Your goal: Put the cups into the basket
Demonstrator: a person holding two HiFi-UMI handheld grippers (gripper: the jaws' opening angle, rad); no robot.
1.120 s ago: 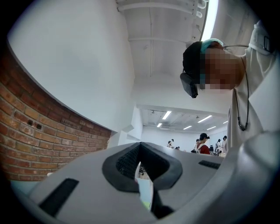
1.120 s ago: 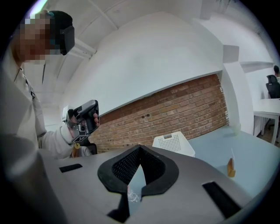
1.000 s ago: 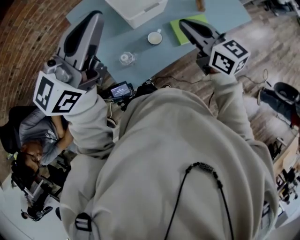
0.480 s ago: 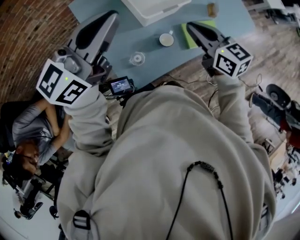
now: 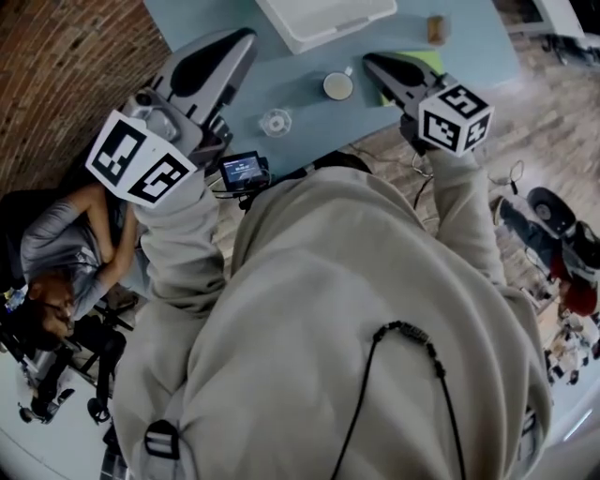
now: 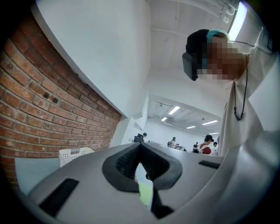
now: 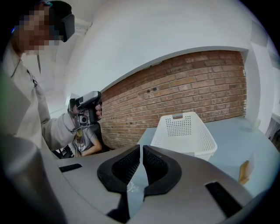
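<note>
Hovering over the near part of the blue counter [image 5: 300,66], both claws are closed and empty. The left claw [image 5: 246,37] has its dark pads meeting at the tips with nothing caught between them, and the right claw [image 5: 368,61] shows only a thin slit between its pads, again with nothing held. The white cup [image 5: 337,86], handle pointing away, stands on the counter just beside the right claw's tip, between the two claws. The glass cup [image 5: 276,122] stands nearer the person, close to the left claw. Both cups are outside the white basket [image 5: 328,17], which sits at the counter's far side and is partly cut off by the head view's top edge. The right claw lies above a green pad [image 5: 417,64], with a small brown object [image 5: 436,28] beyond it. In the right gripper view the perforated basket stands ahead and to the right of the jaws, with a brick wall [image 7: 183,92] behind it.
</note>
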